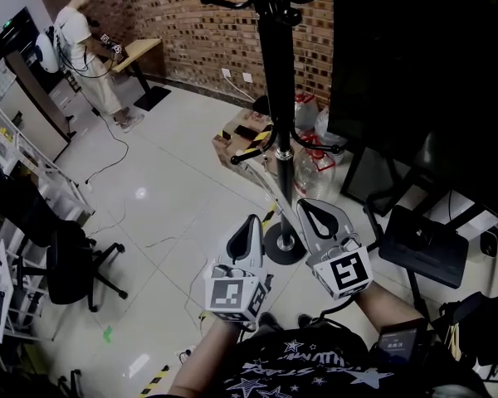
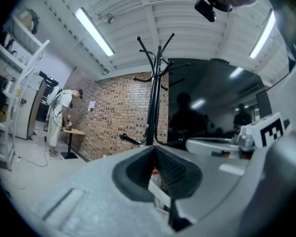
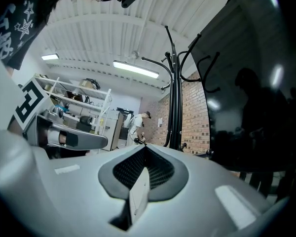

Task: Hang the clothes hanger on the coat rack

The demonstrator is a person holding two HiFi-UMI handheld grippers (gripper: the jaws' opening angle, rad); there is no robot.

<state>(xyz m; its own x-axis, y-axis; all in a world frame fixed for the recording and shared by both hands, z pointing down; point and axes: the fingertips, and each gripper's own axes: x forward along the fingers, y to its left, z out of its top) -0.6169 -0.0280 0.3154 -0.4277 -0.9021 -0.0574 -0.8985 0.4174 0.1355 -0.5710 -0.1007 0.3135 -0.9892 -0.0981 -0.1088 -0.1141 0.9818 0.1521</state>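
Observation:
The black coat rack (image 1: 275,73) stands straight ahead on a round base, and its pole also shows in the left gripper view (image 2: 152,107) and the right gripper view (image 3: 174,107). A thin white clothes hanger (image 1: 251,157) seems to hang at one of its lower hooks, above the floor. My left gripper (image 1: 253,220) and right gripper (image 1: 311,203) are side by side in front of the base, both pointing at the rack. The left gripper's (image 2: 154,147) jaws meet with nothing between them. The right gripper (image 3: 144,147) is likewise shut and empty.
A cardboard box (image 1: 236,135) and water bottles (image 1: 309,168) sit on the floor by the rack's base. A large dark panel (image 1: 415,56) and a black stand (image 1: 423,243) are to the right. A black office chair (image 1: 62,264) and shelves stand left. A person (image 1: 79,36) stands by the far brick wall.

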